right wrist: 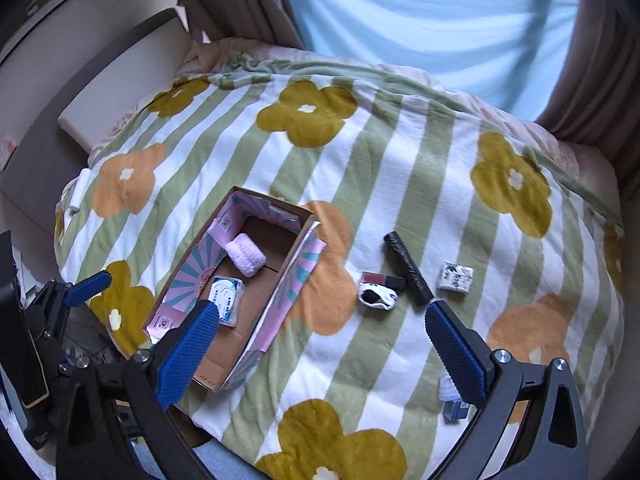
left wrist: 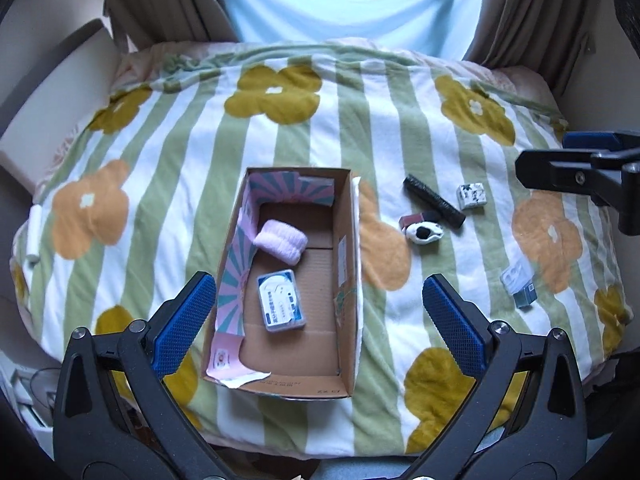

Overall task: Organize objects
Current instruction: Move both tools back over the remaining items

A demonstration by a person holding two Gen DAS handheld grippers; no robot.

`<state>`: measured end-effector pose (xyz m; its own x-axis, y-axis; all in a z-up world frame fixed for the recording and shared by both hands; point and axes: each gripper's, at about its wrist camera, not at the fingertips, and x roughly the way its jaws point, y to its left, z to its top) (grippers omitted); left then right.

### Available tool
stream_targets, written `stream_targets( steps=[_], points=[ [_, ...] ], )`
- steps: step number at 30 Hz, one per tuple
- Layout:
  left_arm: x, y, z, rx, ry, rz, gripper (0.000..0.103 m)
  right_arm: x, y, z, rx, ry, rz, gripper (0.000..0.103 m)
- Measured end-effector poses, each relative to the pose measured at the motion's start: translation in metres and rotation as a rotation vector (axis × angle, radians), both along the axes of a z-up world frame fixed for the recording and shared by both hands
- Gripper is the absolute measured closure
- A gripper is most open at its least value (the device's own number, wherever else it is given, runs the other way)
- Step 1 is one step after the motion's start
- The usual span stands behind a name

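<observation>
An open cardboard box (left wrist: 347, 240) (right wrist: 296, 264) lies on the bed and holds a rolled pink cloth (left wrist: 281, 241) (right wrist: 246, 259) and a white-and-blue pack (left wrist: 281, 301) (right wrist: 227, 300). To its right on the blanket lie a black stick (left wrist: 434, 201) (right wrist: 407, 267), a white patterned block (left wrist: 472, 195) (right wrist: 454, 276), a dark red flat case (left wrist: 414, 218) (right wrist: 382, 279), a black-and-white piece (left wrist: 425, 233) (right wrist: 376, 297) and a small clear packet (left wrist: 518, 281) (right wrist: 454, 398). My left gripper (left wrist: 320, 320) hovers open over the box's near end. My right gripper (right wrist: 320, 354) is open above the blanket, right of the box.
A green-striped flowered blanket (left wrist: 180, 184) (right wrist: 400, 160) covers the bed. A white tube (left wrist: 34, 236) (right wrist: 78, 192) lies at its left edge by a pale headboard (left wrist: 56, 96). Curtains (right wrist: 400, 12) hang behind the bed. The right gripper's arm (left wrist: 588, 176) shows at the left wrist view's right edge.
</observation>
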<state>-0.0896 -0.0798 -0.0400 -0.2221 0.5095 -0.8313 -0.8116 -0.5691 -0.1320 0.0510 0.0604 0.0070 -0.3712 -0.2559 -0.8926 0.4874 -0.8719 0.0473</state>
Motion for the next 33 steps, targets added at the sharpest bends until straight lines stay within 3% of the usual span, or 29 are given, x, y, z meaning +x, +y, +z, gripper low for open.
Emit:
stream_targets(
  steps=[8,18,26,33],
  points=[
    [0.021,0.019,0.022,0.052,0.004,-0.07,0.0,0.026,0.079,0.019,-0.028,0.08,-0.22,0.0],
    [0.057,0.045,0.017,0.061,-0.056,-0.159,0.0,0.066,0.145,0.022,-0.029,0.138,-0.383,0.0],
    [0.081,0.068,0.015,0.055,-0.076,-0.207,0.0,0.081,0.183,0.017,-0.024,0.15,-0.436,0.0],
    [0.094,0.097,-0.006,0.015,-0.088,-0.229,0.0,0.079,0.203,-0.011,-0.023,0.123,-0.427,0.0]
  ],
)
